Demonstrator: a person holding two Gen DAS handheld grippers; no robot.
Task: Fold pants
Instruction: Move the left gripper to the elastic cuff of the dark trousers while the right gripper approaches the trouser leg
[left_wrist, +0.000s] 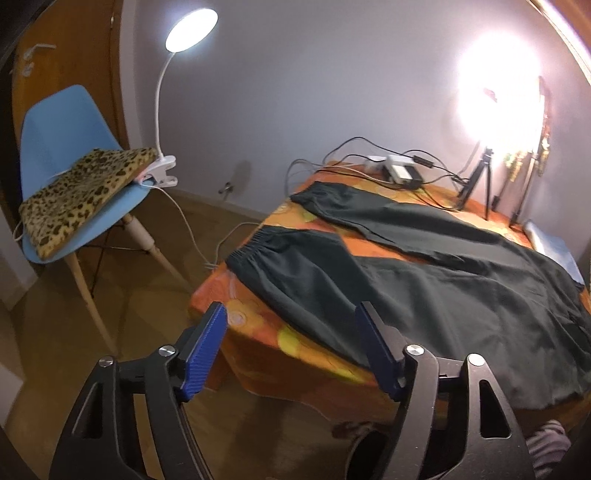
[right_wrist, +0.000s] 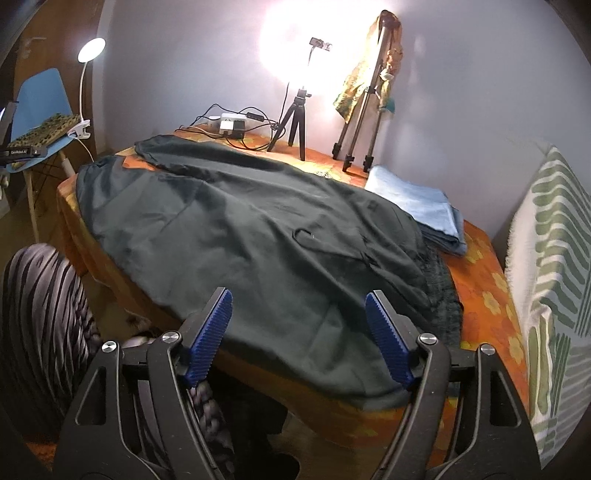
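Dark green pants (left_wrist: 424, 288) lie spread flat on a table under an orange flowered cloth (left_wrist: 258, 332). Their two legs run apart toward the far left and end in gathered elastic cuffs (left_wrist: 255, 247). My left gripper (left_wrist: 291, 310) hangs open over the table's near left corner, just short of the nearer leg, with nothing between its blue pads. In the right wrist view the pants (right_wrist: 240, 229) cover most of the table. My right gripper (right_wrist: 299, 295) stands open above their near edge, and its pads are not touching the fabric.
A blue chair (left_wrist: 55, 122) with a leopard cushion (left_wrist: 85, 195) and a clip lamp (left_wrist: 166, 170) stands left of the table. A power strip with cables (left_wrist: 399, 170), tripods (right_wrist: 295, 125) and a folded blue cloth (right_wrist: 417, 203) sit at the back. A person's striped leg (right_wrist: 40, 314) is near left.
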